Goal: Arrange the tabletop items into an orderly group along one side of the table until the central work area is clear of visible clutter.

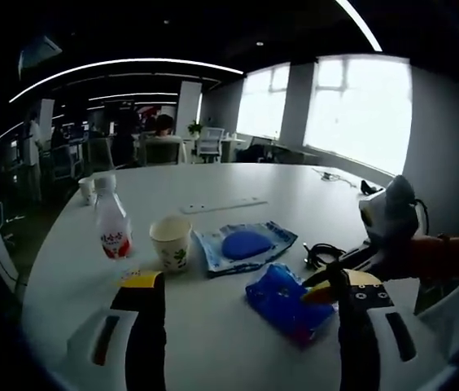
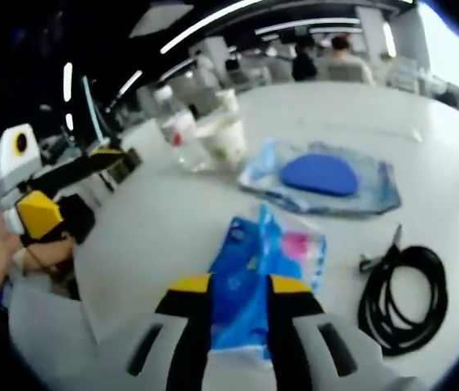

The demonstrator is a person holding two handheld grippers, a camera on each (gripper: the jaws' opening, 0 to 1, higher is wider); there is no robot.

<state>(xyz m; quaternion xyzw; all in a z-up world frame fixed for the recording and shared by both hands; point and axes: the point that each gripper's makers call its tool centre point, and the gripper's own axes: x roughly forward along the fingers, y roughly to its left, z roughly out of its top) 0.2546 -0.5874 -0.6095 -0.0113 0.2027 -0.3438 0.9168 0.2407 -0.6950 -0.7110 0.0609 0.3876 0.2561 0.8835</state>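
A crinkled blue packet (image 1: pixel 282 305) (image 2: pixel 250 281) lies on the white table (image 1: pixel 295 183). My right gripper (image 2: pixel 240 285) is shut on its near end; in the left gripper view the right gripper (image 1: pixel 323 287) reaches in from the right and pinches the packet's edge. My left gripper (image 1: pixel 246 281) stands open just short of the packet, nothing between its jaws; it appears at the left of the right gripper view (image 2: pixel 71 183). Behind the packet are a clear bag with a blue oval pad (image 1: pixel 246 244) (image 2: pixel 321 175), a paper cup (image 1: pixel 170 242) (image 2: pixel 223 138) and a red-labelled bottle (image 1: pixel 112 224) (image 2: pixel 177 130).
A coiled black cable (image 1: pixel 321 255) (image 2: pixel 404 297) lies right of the packet. A second small cup (image 1: pixel 88 190) stands far left beside the bottle, and a flat white strip (image 1: pixel 223 204) lies mid-table. Chairs and people are beyond the far edge.
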